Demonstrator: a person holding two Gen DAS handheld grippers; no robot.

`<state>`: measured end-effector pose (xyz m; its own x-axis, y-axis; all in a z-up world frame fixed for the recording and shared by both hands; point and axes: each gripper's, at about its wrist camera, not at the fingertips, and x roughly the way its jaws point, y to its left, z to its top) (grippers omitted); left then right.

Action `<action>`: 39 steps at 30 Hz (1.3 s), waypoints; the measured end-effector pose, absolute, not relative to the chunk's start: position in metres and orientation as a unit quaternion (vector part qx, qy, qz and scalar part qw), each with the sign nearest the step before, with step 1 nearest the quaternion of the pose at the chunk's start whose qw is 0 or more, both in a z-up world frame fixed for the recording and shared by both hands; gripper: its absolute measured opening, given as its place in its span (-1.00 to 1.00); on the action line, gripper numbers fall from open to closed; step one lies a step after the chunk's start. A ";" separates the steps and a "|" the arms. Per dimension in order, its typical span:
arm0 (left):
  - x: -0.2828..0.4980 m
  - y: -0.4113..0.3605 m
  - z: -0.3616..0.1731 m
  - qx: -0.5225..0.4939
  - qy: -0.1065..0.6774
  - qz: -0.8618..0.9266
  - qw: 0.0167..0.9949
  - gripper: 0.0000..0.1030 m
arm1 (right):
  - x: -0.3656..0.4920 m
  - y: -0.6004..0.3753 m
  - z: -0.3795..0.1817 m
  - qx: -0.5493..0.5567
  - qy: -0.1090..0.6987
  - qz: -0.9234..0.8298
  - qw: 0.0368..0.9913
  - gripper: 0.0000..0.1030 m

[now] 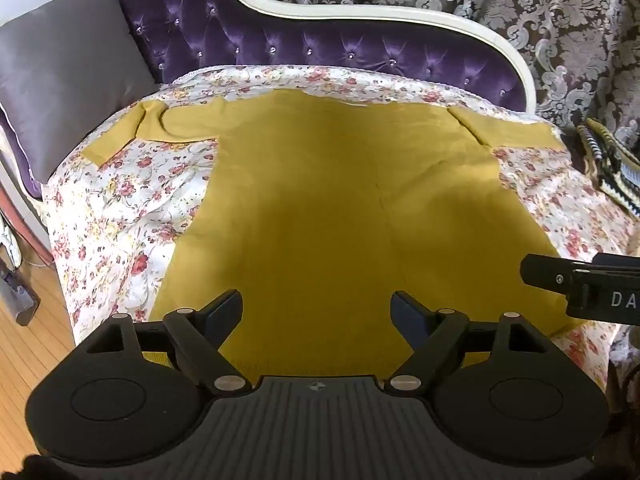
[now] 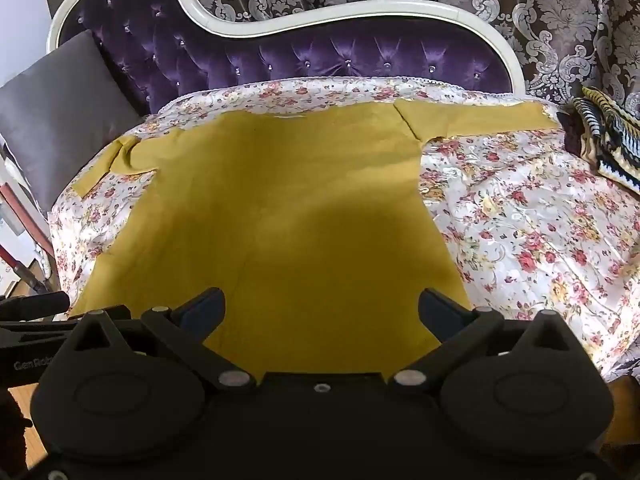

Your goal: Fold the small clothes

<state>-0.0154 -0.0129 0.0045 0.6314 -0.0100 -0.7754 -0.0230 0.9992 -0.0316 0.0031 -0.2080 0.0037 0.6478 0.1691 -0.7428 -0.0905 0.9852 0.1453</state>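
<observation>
- The top [image 1: 340,208] lay spread flat on the floral cover [image 1: 120,216] of the purple sofa [image 1: 280,44], filling the middle of both views.
- Its long axis ran from the hem at the bottom of the frame up to the neckline near the sofa back; the neck pointed away from the person, and the sleeves reached toward the upper left and upper right.
- The left sleeve [image 1: 120,132] was kinked and bent down; the right sleeve [image 2: 480,118] lay straight.
- The left gripper [image 1: 316,310] stood wide open over the hem, nothing between its fingers.
- The right gripper [image 2: 322,310] was also fully spread and empty, above the hem's right half.
- Both hung just short of the hem, with the cloth ahead and below; neither looked clearly nearer.
- I'd judge no fold had been made yet.
- A striped cloth [image 2: 608,136] sat at the right edge and a grey cushion [image 1: 68,72] at the upper left.
</observation>
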 end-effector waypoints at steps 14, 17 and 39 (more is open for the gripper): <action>-0.022 -0.016 0.005 -0.017 0.433 -0.004 0.901 0.57 | 0.001 -0.213 0.003 0.054 0.423 0.067 0.902 0.99; -0.023 -0.017 0.004 -0.017 0.434 -0.004 0.901 0.57 | 0.000 -0.212 0.004 0.054 0.423 0.068 0.902 0.99; -0.025 -0.015 -0.002 -0.030 0.447 -0.012 0.894 0.56 | 0.002 -0.206 -0.002 0.049 0.442 0.078 0.892 0.99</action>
